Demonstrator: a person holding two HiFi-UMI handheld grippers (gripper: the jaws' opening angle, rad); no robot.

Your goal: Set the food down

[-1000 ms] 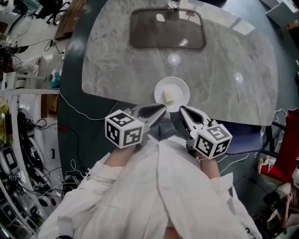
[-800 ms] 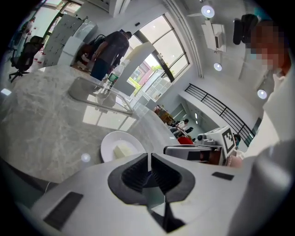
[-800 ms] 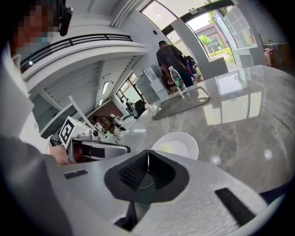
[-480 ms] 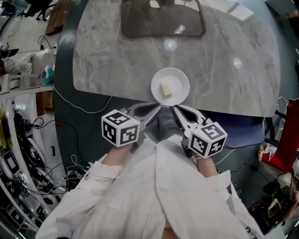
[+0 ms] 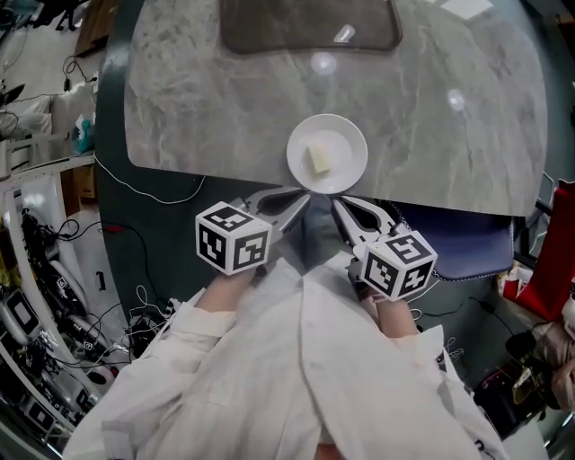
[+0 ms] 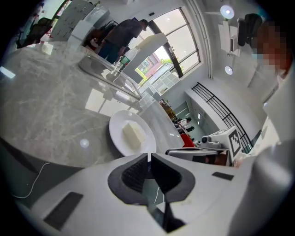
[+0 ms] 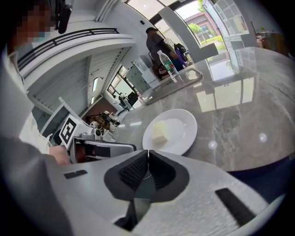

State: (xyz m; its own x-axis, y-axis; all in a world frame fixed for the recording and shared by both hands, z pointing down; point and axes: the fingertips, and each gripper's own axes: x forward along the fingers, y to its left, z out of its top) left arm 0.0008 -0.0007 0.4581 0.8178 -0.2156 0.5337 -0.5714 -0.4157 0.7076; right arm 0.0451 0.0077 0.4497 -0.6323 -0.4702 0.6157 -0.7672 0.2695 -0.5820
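Note:
A white plate (image 5: pixel 346 144) sits on the grey marble table (image 5: pixel 180 108), close to its near edge. On it lies a pale yellow block of food (image 5: pixel 318 158). My left gripper (image 5: pixel 304 198) and right gripper (image 5: pixel 338 204) hang side by side just short of the plate, off the table edge. Both are shut with nothing between their jaws. From the left gripper view, the plate (image 6: pixel 118 138) and food (image 6: pixel 133 135) lie just beyond my left gripper (image 6: pixel 148 158). The right gripper view shows the plate (image 7: pixel 182 126) and food (image 7: pixel 159 133) ahead of my right gripper (image 7: pixel 148 153).
A dark recessed basin (image 5: pixel 310 22) is set in the table's far side. A clear bottle (image 7: pixel 167 62) stands by it, and a person (image 7: pixel 156 44) stands behind. Cables (image 5: pixel 144 193) trail over the floor at left. A blue seat (image 5: pixel 467 247) is under the table edge at right.
Both grippers have sunk in front of the table edge, tips still near the plate. Plate and table now lie closer to the picture's top. Jaws stay shut.

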